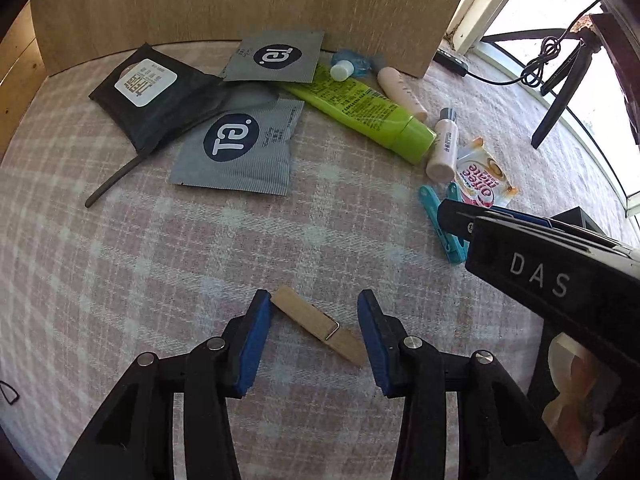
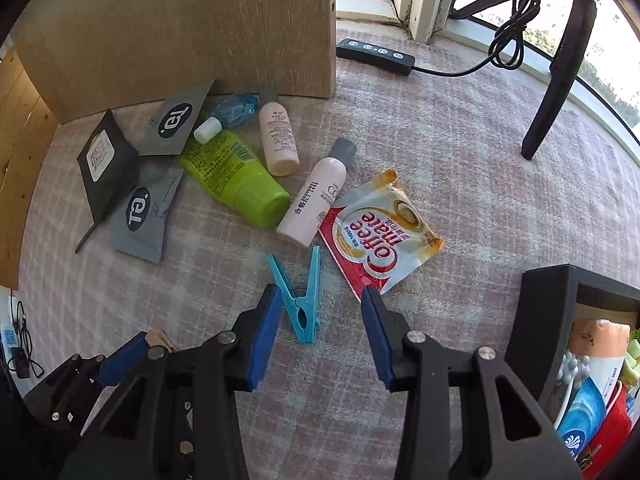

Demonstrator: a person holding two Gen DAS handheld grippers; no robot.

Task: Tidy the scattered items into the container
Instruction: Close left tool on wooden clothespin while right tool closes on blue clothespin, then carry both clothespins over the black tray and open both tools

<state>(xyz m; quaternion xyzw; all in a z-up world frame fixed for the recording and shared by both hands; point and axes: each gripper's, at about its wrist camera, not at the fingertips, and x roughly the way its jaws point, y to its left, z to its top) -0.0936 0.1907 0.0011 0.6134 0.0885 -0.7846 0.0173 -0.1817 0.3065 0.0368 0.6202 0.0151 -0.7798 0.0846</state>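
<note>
A wooden clothespin (image 1: 318, 326) lies slantwise on the pink checked cloth (image 1: 160, 280), between the blue pads of my left gripper (image 1: 312, 304). Its ends come close to both pads, and the jaws stand open around it. My right gripper (image 2: 320, 304) hangs open over a turquoise plastic peg (image 2: 300, 308), which lies near its left pad (image 2: 264, 332) and well apart from the other. The black container (image 2: 552, 300) stands at the right with several packets inside. In the left wrist view the right gripper (image 1: 456, 212) reaches in over the turquoise peg (image 1: 440, 232).
Scattered further back: a Coffee-mate sachet (image 2: 380, 232), a pink bottle (image 2: 316, 204), a second pink bottle (image 2: 278, 140), a green tube (image 2: 236, 176), two grey sachets (image 2: 144, 216), a black wipes pack (image 2: 104, 164). A wooden panel (image 2: 200, 28) stands behind. A power strip (image 2: 376, 50) lies at the window.
</note>
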